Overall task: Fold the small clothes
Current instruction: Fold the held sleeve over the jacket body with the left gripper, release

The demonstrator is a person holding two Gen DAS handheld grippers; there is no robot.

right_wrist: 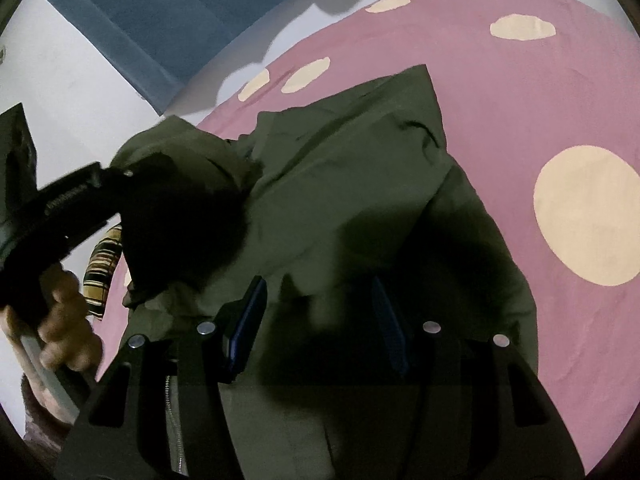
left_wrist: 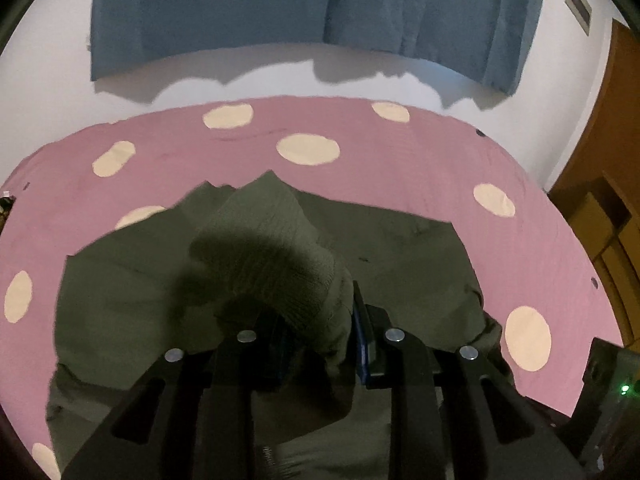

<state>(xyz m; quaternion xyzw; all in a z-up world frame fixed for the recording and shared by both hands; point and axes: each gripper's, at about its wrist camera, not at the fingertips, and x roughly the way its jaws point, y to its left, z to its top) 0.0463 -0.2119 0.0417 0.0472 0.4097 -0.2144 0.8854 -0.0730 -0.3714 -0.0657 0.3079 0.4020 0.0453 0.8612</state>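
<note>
An olive green jacket (left_wrist: 400,248) lies spread on a pink bedsheet with cream dots (left_wrist: 360,136). My left gripper (left_wrist: 320,340) is shut on its ribbed cuff (left_wrist: 272,248), which stands up bunched between the pads. In the right wrist view the jacket (right_wrist: 352,152) fills the middle, its zip (right_wrist: 172,420) at the bottom left. My right gripper (right_wrist: 318,316) hovers low over the jacket, jaws apart and both blue pad faces bare. The left gripper's black body (right_wrist: 68,200) comes in from the left, held by a hand (right_wrist: 64,320); its fingertips are buried in the dark sleeve.
A blue cloth (left_wrist: 240,8) hangs on the white wall behind the bed. A brown wooden door (left_wrist: 616,120) stands at the right. A striped fabric (right_wrist: 102,272) shows at the sheet's left edge. The right gripper's housing with a green light (left_wrist: 620,388) sits at the lower right.
</note>
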